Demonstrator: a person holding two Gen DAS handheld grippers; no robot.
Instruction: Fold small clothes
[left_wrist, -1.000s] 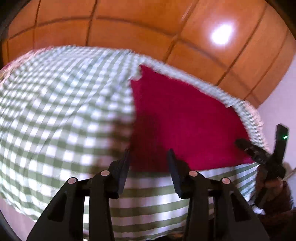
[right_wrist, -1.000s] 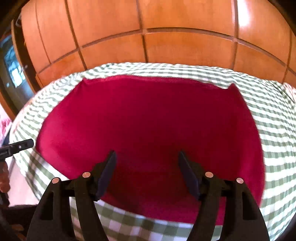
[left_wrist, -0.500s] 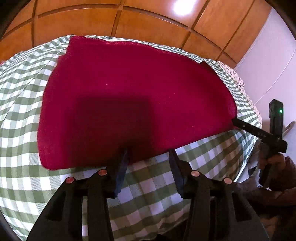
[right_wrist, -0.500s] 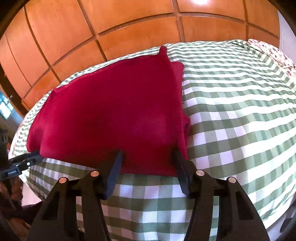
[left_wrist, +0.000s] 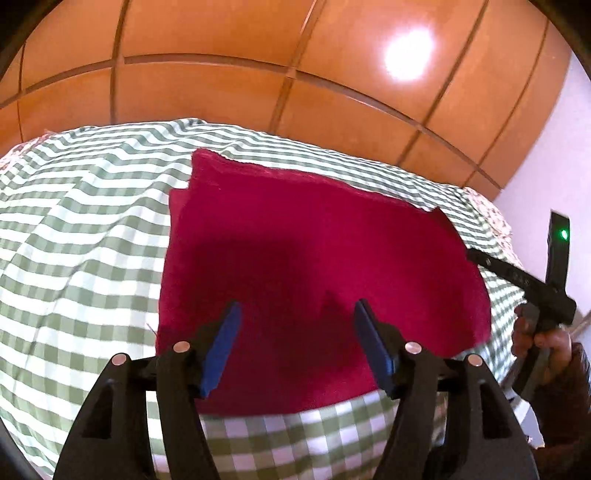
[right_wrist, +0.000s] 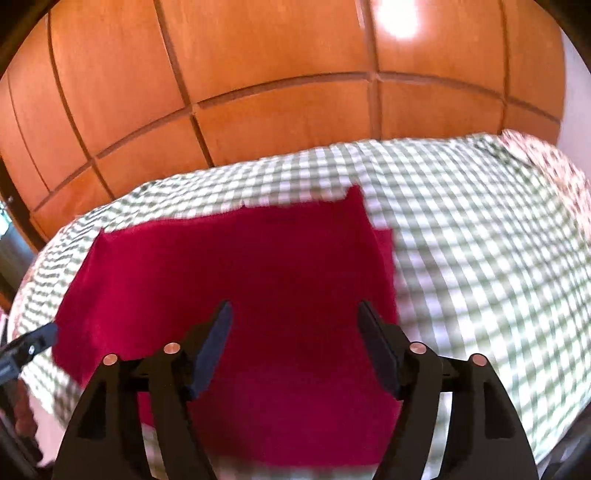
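Up close, left gripper jaws spread wide, nothing between them, blue pads facing in; it hangs over the near edge of the red cloth. Right gripper likewise wide open, holding nothing, hanging over the same red cloth; that view is motion-blurred.

Red cloth lies flat on the green-and-white checked cover, folded at least once: a second layer peeks out along its left edge in the left wrist view and along its right edge in the right wrist view. Dark shadow of the gripper falls on the near half. Far corners stick up in small points.

In the left wrist view the right gripper shows at the right edge of the cloth, held in the person's hand, with a green indicator light on its black body. In the right wrist view a black finger of the left gripper shows at the cloth's left edge.

Checked cover drapes over a bed-like surface; a floral-patterned patch sits at the far right corner.

Behind, orange-brown wood panelling with grooved joints, a bright light glare on it. Pale wall at far right.

No readable writing or brand marks.
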